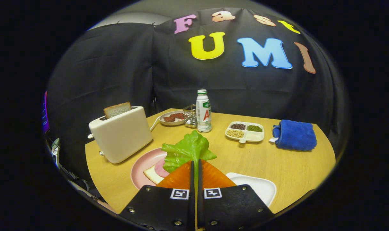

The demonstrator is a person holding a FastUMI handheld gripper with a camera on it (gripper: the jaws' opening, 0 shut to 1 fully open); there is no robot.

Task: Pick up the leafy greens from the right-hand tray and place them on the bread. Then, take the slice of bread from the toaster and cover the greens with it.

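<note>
Gripper (pixel 196 166) fingers are pressing together on the lower edge of the greens (pixel 187 152), with the leaf standing up just ahead of the tips. Greens are hanging above the right part of the pink plate (pixel 139 168), where a bread slice (pixel 152 175) with a pink ham piece is lying. Judging by the thin, ruffled sheet, the leaf is light and floppy; a pinch at the stem edge, as now, is leaving the free part drooping and liable to slip, so a firm grip is advisable. Right of the fingers, the white tray (pixel 261 189) is lying near. Farther left, the toaster (pixel 122 134) is holding the toast (pixel 117 109) upright in its slot; that slice looks stiff and is offering its top edge for a pinch.
</note>
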